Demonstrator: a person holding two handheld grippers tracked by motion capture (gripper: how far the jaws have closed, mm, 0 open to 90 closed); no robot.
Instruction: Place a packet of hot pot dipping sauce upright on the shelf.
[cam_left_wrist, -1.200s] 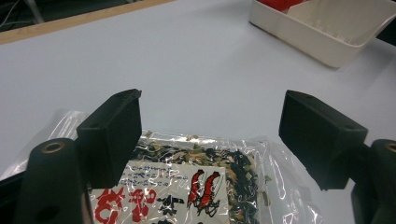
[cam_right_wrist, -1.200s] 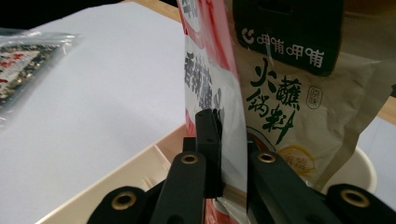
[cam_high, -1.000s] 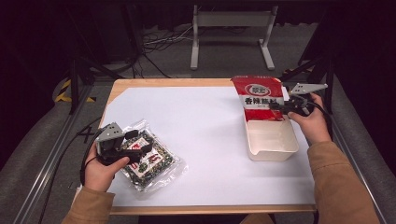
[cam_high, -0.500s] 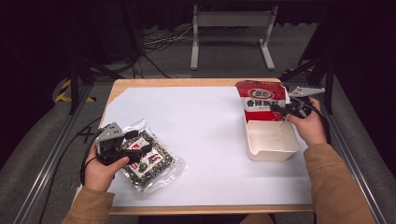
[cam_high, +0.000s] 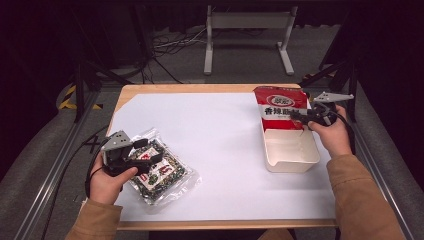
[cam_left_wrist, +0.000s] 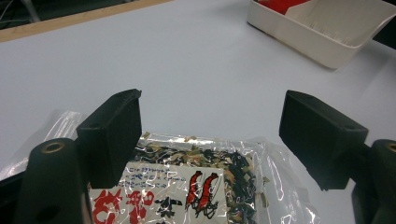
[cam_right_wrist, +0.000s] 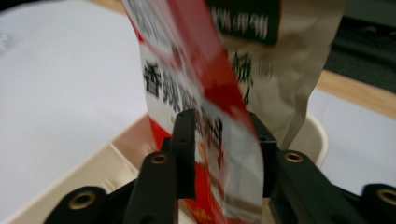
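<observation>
A red snack bag (cam_high: 280, 107) with black characters leans over the far end of a cream plastic tray (cam_high: 294, 161) at the table's right. My right gripper (cam_high: 298, 116) is shut on the bag's right edge; in the right gripper view the bag (cam_right_wrist: 205, 93) is pinched between both jaws above the tray (cam_right_wrist: 70, 186). At the front left lies a clear packet of dark dried food with a red and white label (cam_high: 161, 171). My left gripper (cam_high: 146, 151) hovers over it, open; in the left gripper view the packet (cam_left_wrist: 187, 186) lies just below the spread jaws.
A white sheet (cam_high: 215, 145) covers the wooden table (cam_high: 200, 88). A metal stand (cam_high: 247, 35) and cables lie on the floor beyond the far edge. The cream tray (cam_left_wrist: 327, 32) appears far off in the left gripper view.
The right gripper has drawn the red bag toward the far end of the tray, leaving more of the tray's inside bare. The left gripper and the packet have stayed put.
</observation>
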